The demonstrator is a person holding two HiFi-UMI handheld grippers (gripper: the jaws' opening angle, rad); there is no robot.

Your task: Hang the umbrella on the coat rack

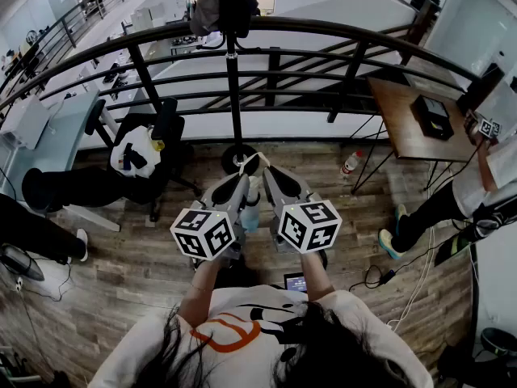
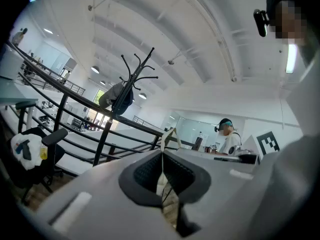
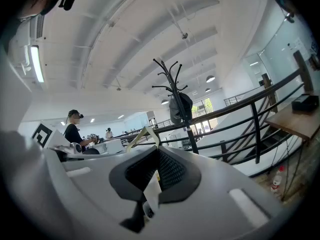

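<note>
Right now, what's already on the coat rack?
A dark bag hangs high on the coat rack; the top hooks look bare. Whatever lies behind the bag is hidden. The umbrella strap is not on it yet.

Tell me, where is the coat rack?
In the head view, the coat rack stands top centre against the railing, with a chair to its left.

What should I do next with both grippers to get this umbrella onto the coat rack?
Probably lift both forward and up toward the coat rack hooks: the left gripper and right gripper each pinch the strap loop of the umbrella, and the rack stands ahead, apart.
</note>
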